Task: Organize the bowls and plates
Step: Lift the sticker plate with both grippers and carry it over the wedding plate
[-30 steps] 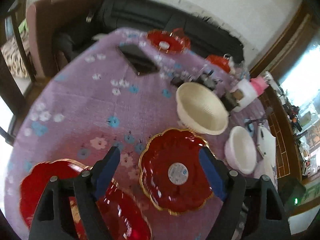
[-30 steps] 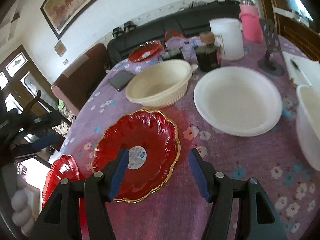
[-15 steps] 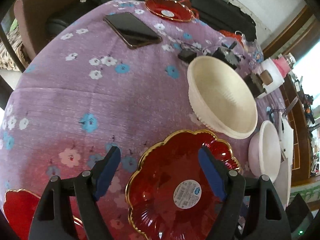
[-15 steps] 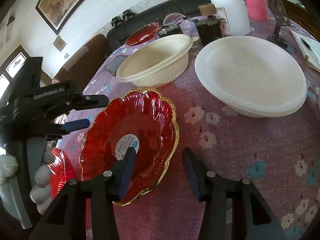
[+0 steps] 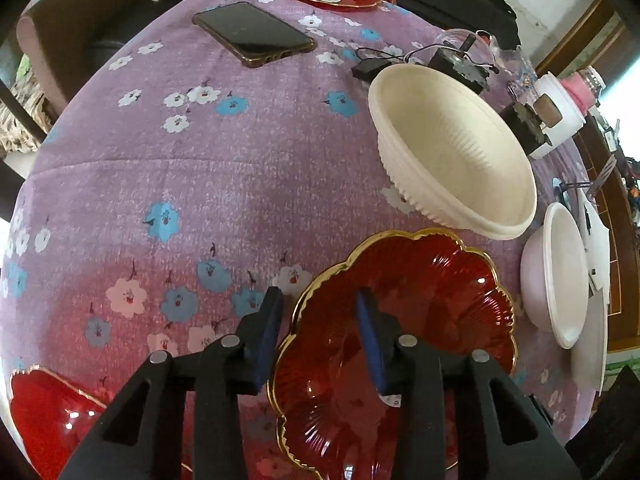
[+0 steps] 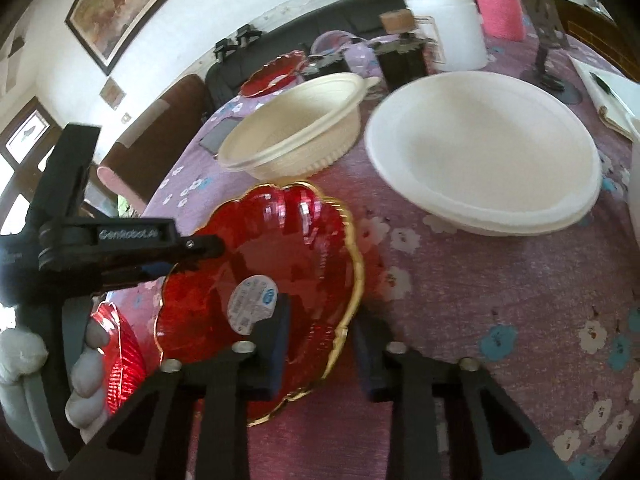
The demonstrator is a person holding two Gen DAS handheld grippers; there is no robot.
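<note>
Right wrist: red plate (image 6: 296,248) between jaws

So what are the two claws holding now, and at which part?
Both claws are closing on the red scalloped gold-rimmed plate: the right claw astride its near rim, the left claw astride the opposite rim. Firm pressing cannot be told.
</note>
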